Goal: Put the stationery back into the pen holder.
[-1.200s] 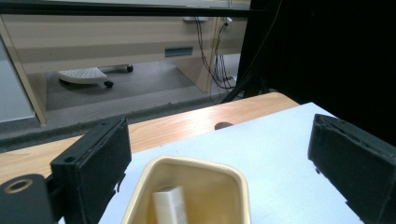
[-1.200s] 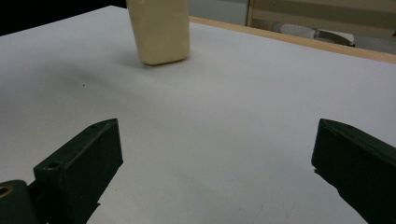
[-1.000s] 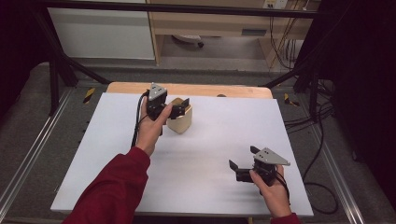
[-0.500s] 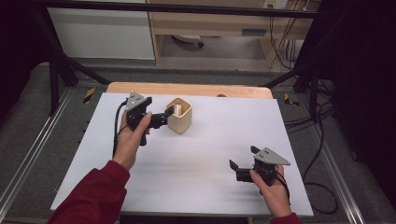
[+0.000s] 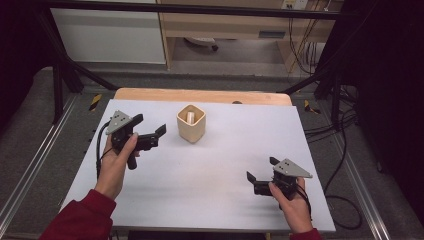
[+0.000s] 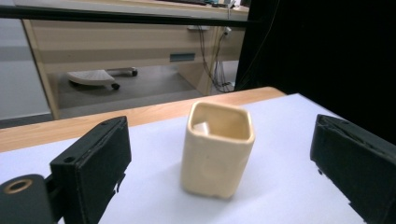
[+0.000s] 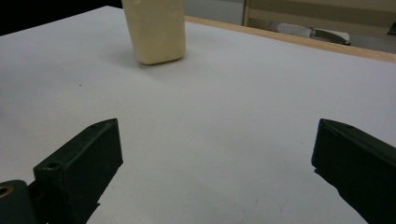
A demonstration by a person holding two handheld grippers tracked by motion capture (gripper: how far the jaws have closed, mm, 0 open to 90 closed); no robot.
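Left gripper (image 5: pixel 154 136) spread, cup (image 6: pixel 217 148) holding white piece (image 6: pixel 201 127)

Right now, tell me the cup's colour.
The cup is pale cream-yellow all over, plain with no pattern. The left gripper view shows it best.

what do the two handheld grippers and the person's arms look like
Both grippers are black with two blocky black jaws. The left gripper and the right gripper each carry a grey three-cornered plate on top. A black cable loops from the left one. The person wears dark red sleeves. A small round hole marks the jaw side in each gripper view.
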